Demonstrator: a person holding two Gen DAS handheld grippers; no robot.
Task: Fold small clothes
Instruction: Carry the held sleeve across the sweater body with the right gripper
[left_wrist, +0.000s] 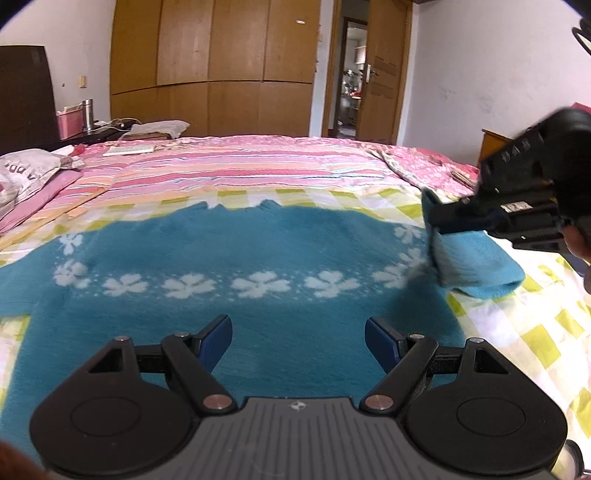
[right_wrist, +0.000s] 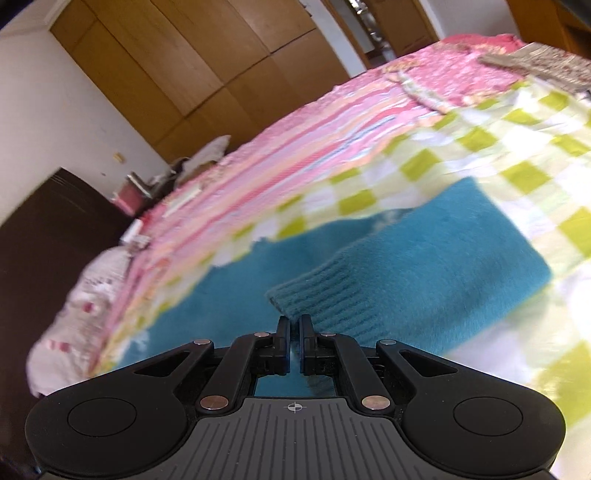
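Nearest the left camera, the left gripper (left_wrist: 298, 341) hovers with its jaws spread wide and nothing between them, over a teal sweater (left_wrist: 236, 258) with white flowers, spread flat on the checked bedspread (left_wrist: 546, 332). At the right, the right gripper (right_wrist: 294, 325) is pinched tight on the ribbed cuff of the sweater's sleeve (right_wrist: 424, 266), raised off the bed. A pillow (left_wrist: 26, 173) far left carries lettering too blurred to read.

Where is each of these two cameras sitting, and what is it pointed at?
Left wrist: on the left gripper, jaws open, above the blue sweater, facing wardrobe; right gripper and fingers show.
Right wrist: on the right gripper, tilted, shut on the sweater's sleeve.
Shared: sweater, checked sheet, wardrobe.
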